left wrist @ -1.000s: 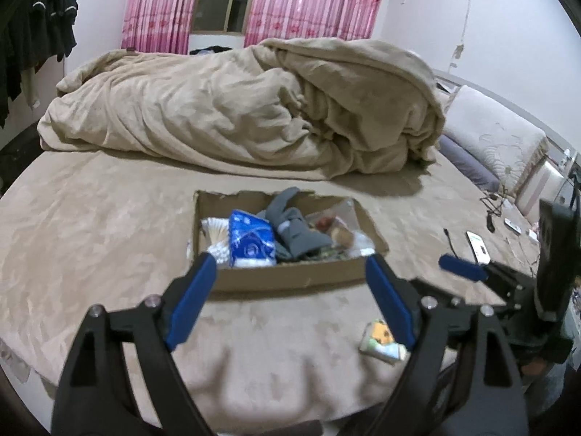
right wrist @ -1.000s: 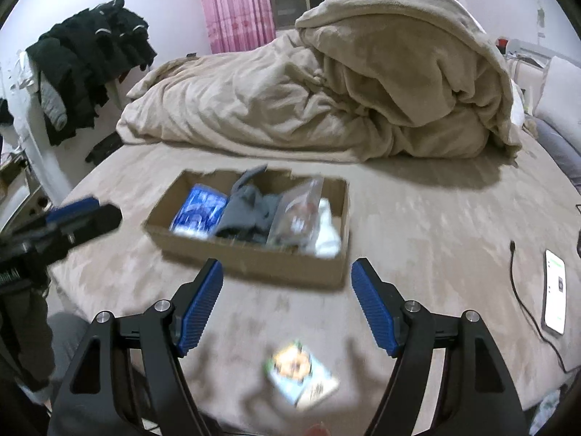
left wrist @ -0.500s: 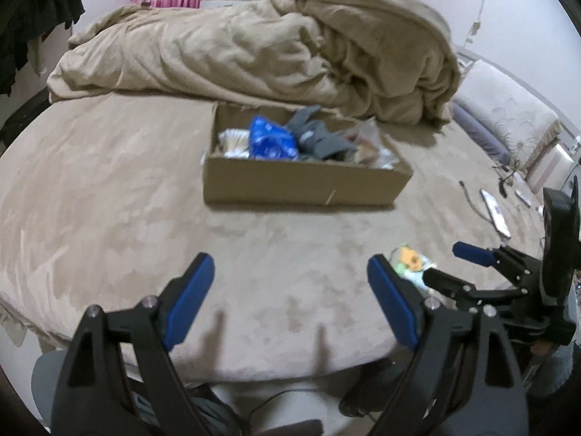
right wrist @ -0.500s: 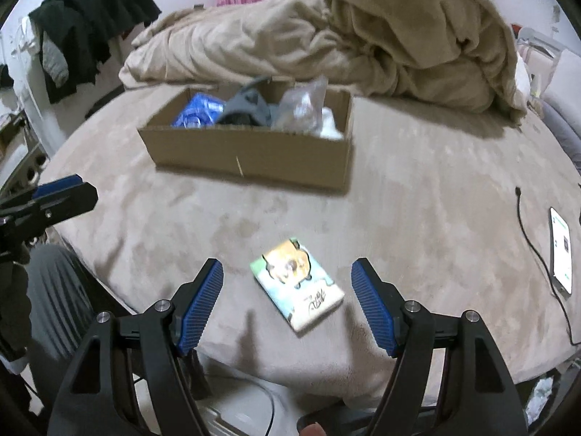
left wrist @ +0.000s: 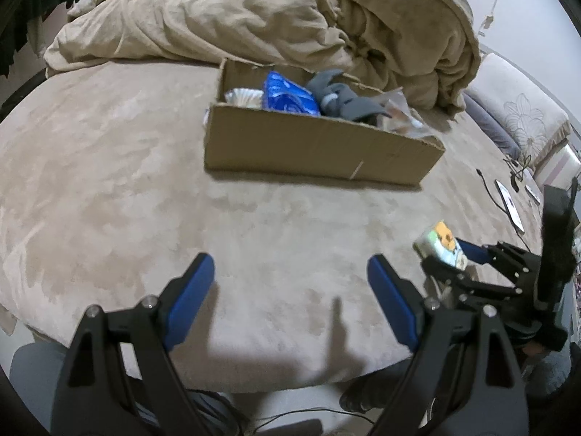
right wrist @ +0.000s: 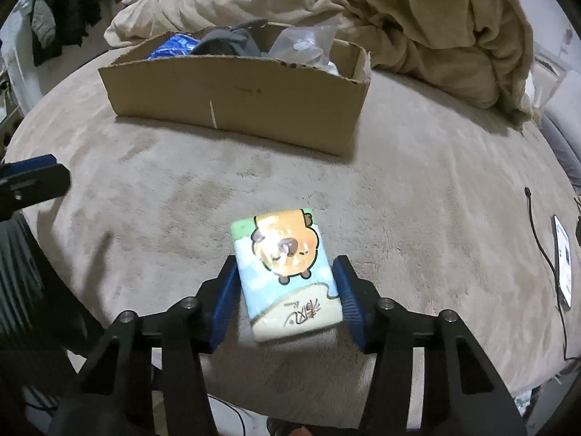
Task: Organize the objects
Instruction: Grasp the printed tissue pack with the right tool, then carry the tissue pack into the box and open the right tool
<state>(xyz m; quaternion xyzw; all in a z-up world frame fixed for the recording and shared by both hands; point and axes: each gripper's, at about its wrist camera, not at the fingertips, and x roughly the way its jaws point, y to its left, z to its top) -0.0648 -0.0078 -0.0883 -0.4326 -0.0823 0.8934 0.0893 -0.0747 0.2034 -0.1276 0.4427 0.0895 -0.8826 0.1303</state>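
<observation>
A tissue pack [right wrist: 287,272] with a cartoon bear lies on the beige bed cover near its front edge. My right gripper [right wrist: 287,290] has its blue pads closed against both sides of the pack. The pack also shows in the left wrist view [left wrist: 441,245], between the right gripper's fingers. A cardboard box [right wrist: 236,91] stands farther back, holding a blue packet [left wrist: 287,94], a grey cloth [left wrist: 345,98] and clear plastic bags [right wrist: 305,41]. My left gripper [left wrist: 290,287] is open and empty above the bed cover, left of the pack.
A rumpled beige duvet [left wrist: 272,18] is piled behind the box. A phone [right wrist: 563,258] and a black cable [right wrist: 541,232] lie at the right. Dark clothes [right wrist: 61,11] hang at the far left. The bed edge is just below the grippers.
My right gripper has moved down and forward and closed its pads on the tissue pack. The left gripper has dropped lower, toward the front edge of the bed.
</observation>
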